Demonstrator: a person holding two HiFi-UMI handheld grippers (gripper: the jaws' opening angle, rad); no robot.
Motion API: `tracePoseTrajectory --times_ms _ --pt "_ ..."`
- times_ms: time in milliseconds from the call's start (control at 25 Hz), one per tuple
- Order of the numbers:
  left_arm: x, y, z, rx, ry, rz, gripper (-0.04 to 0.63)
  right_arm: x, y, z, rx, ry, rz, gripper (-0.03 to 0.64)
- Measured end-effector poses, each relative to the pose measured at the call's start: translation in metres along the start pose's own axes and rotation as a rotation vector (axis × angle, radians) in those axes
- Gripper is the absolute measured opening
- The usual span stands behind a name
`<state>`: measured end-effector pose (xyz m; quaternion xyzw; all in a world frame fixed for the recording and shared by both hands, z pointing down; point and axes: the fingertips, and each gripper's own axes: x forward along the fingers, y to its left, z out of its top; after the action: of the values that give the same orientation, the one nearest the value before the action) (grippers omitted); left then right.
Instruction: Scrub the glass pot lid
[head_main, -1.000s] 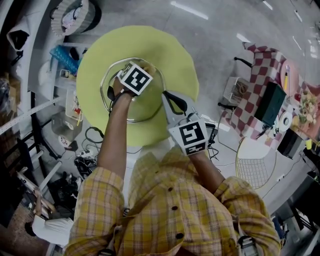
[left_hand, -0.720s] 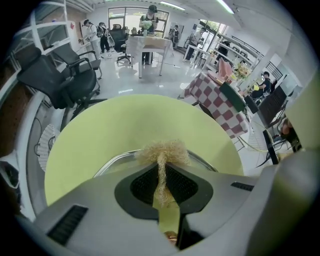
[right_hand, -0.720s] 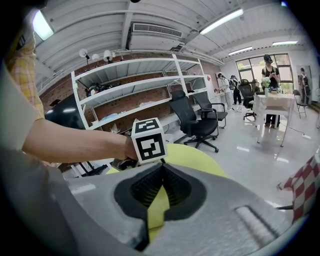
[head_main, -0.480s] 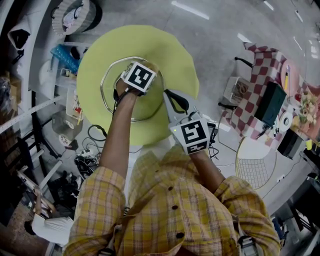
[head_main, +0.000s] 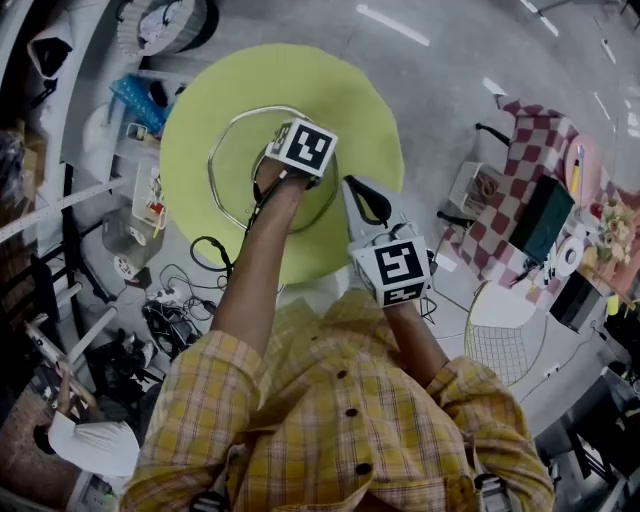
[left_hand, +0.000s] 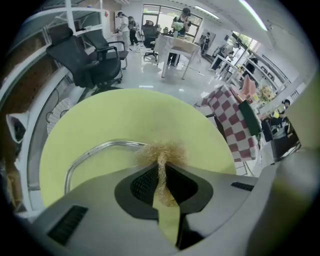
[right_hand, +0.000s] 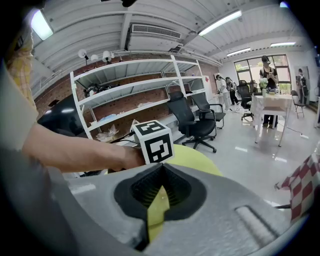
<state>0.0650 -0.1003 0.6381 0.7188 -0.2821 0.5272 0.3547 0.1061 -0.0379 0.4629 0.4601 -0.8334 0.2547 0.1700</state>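
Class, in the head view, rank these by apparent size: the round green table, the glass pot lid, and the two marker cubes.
1. round green table
2. glass pot lid
3. The right cube looks slightly bigger than the left cube, but it sits nearer the camera, so I won't rank them.

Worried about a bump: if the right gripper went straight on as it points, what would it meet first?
Likely the marker cube on the left gripper, just ahead of the shut jaws, though depth is unclear.
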Motion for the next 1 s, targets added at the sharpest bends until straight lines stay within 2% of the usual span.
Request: tracePoseTrajectory --times_ms 160,440,560,680,800,880,1000 --pt "0.000 -0.005 -0.001 -0.112 -0.013 -0.009 0.046 -0.003 -0.004 0.000 0.023 -0.004 -0.009 -0.002" --pt "-0.004 -0.003 -0.003 -0.318 -0.158 0.041 0.046 -0.009 -0.004 -0.008 0.019 0.002 -0.014 -0.002" --pt "-0.009 0.001 -0.005 -0.361 -0.224 0.075 0.046 -0.009 -0.002 -0.008 0.013 0.007 -0.011 -0.003" --pt "-0.023 0.014 -0.010 -0.392 -0.280 0.159 0.046 -0.007 -0.001 -0.011 0.012 0.016 -0.007 -0.002" --pt "-0.016 0.006 -0.010 -0.443 -0.348 0.124 0.046 -0.005 -0.001 -0.013 0.006 0.027 0.000 -0.003" --pt "-0.018 0.007 -0.012 -0.450 -0.369 0.138 0.046 -0.003 0.000 -0.015 0.002 0.033 0.005 -0.002" --pt "-0.014 0.003 -0.014 -0.473 -0.397 0.118 0.046 -0.001 0.001 -0.019 0.004 0.042 0.008 -0.003"
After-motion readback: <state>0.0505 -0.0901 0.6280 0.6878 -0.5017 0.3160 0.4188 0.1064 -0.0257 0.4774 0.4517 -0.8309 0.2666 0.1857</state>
